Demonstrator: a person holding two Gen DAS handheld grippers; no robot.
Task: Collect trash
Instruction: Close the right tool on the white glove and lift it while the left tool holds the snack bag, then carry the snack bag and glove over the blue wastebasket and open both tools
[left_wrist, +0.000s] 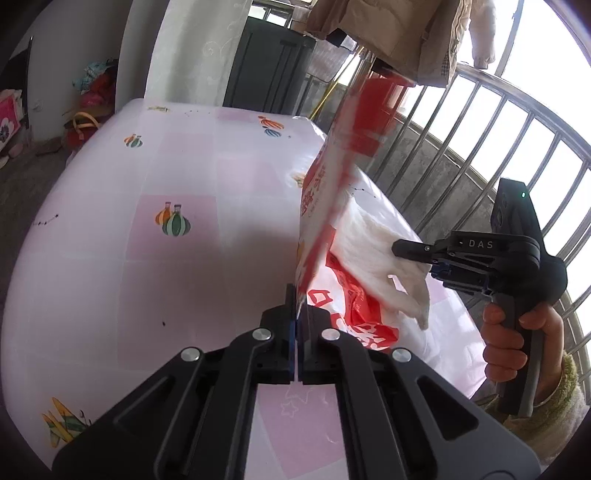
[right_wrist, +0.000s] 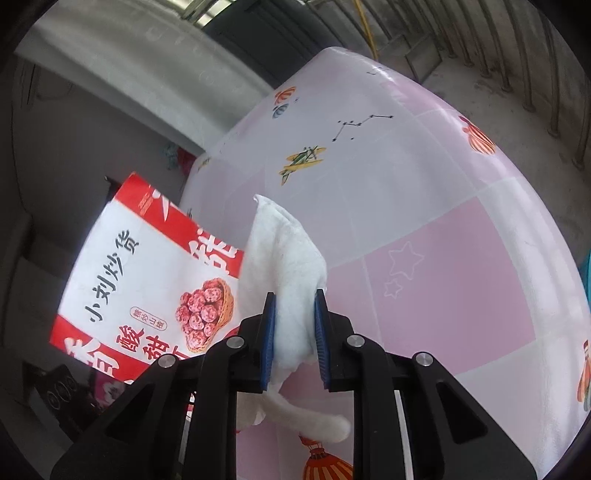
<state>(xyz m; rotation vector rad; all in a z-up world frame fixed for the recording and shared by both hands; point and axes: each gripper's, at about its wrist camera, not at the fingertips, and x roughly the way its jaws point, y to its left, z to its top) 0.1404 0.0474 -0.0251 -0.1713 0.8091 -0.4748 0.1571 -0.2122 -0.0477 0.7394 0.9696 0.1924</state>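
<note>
My left gripper (left_wrist: 298, 314) is shut on the edge of a red and white plastic bag (left_wrist: 332, 206) with Chinese print and holds it upright above the table. The bag also shows in the right wrist view (right_wrist: 147, 273). My right gripper (right_wrist: 295, 328) is shut on a crumpled white tissue (right_wrist: 288, 258). In the left wrist view the right gripper (left_wrist: 410, 249) holds the tissue (left_wrist: 373, 243) against the bag's open side, at the right of the table.
The table has a pink and white checked cloth (left_wrist: 147, 229) with balloon prints. A metal railing (left_wrist: 480, 147) runs along the right. Clothes (left_wrist: 399, 33) hang above it. A dark cabinet (left_wrist: 269, 70) stands behind the table.
</note>
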